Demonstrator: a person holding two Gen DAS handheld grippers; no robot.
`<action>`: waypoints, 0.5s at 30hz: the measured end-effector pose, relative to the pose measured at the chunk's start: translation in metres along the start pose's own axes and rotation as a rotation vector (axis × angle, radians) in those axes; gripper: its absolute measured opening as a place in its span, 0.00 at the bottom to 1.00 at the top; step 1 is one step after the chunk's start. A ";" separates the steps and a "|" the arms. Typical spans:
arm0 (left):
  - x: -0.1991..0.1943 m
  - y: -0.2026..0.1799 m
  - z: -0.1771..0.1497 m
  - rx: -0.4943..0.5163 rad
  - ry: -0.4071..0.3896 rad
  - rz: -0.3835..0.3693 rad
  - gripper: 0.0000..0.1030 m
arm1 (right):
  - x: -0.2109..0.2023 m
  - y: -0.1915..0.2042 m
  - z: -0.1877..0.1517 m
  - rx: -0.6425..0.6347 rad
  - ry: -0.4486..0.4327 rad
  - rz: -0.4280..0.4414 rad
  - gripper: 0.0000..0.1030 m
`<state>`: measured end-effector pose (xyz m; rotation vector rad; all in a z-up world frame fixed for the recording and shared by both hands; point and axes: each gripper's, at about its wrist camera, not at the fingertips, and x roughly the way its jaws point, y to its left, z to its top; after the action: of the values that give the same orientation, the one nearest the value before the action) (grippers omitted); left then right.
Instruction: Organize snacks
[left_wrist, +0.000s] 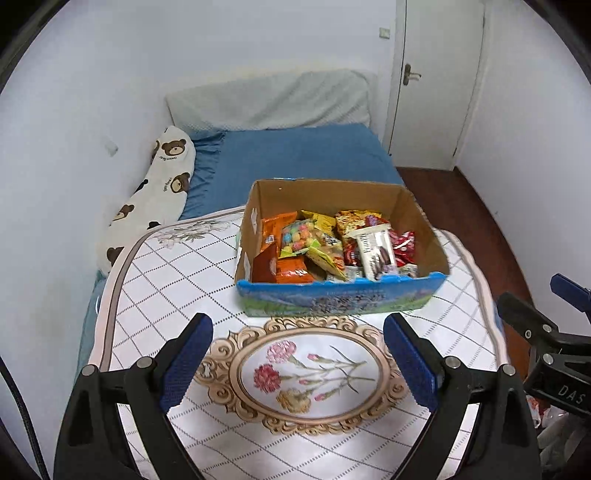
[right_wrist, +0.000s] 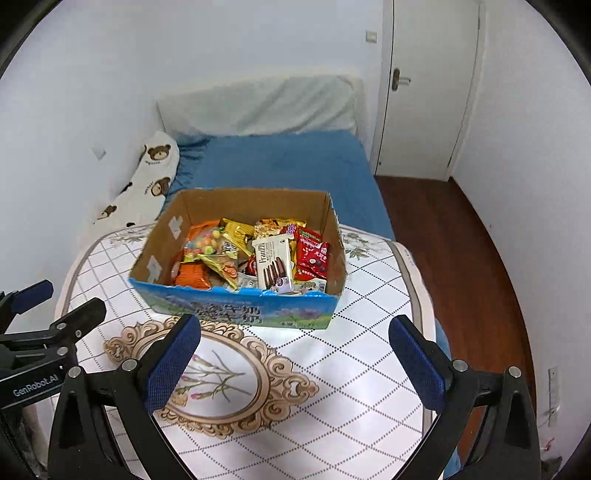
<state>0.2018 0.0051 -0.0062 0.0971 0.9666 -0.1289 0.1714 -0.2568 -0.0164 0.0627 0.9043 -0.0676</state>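
Observation:
An open cardboard box (left_wrist: 424, 229) (right_wrist: 162, 236) with a blue printed front stands on the far part of a small table (left_wrist: 177, 280) (right_wrist: 369, 332). It is filled with several snack packets: orange bags (left_wrist: 291, 273) (right_wrist: 194, 275), a bag of coloured candy balls (left_wrist: 299, 236) (right_wrist: 203, 243), a white biscuit pack (left_wrist: 376, 251) (right_wrist: 273, 266), red packets (left_wrist: 402, 243) (right_wrist: 314, 254). My left gripper (left_wrist: 297, 356) hangs open over the flower medallion, short of the box, nothing between its fingers. My right gripper (right_wrist: 295, 356) is likewise open and empty.
The table wears a white checked cloth with a carnation medallion (left_wrist: 306, 373) (right_wrist: 218, 373). Behind it lies a bed with a blue sheet (left_wrist: 295, 155) (right_wrist: 280, 162), a bear-print pillow (left_wrist: 162, 184) (right_wrist: 147, 177) and a white door (left_wrist: 436, 81) (right_wrist: 424, 88). Wooden floor (left_wrist: 472, 221) (right_wrist: 458, 251) runs on the right.

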 end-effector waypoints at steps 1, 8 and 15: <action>-0.007 0.001 -0.005 -0.002 -0.009 -0.006 0.92 | -0.010 0.000 -0.003 -0.001 -0.014 -0.002 1.00; -0.047 0.002 -0.026 -0.005 -0.056 -0.017 0.92 | -0.065 0.005 -0.023 -0.001 -0.089 -0.002 1.00; -0.077 0.005 -0.037 -0.014 -0.105 -0.017 0.92 | -0.099 0.007 -0.035 0.005 -0.133 -0.010 1.00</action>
<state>0.1291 0.0204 0.0362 0.0686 0.8636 -0.1413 0.0842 -0.2434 0.0401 0.0572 0.7717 -0.0822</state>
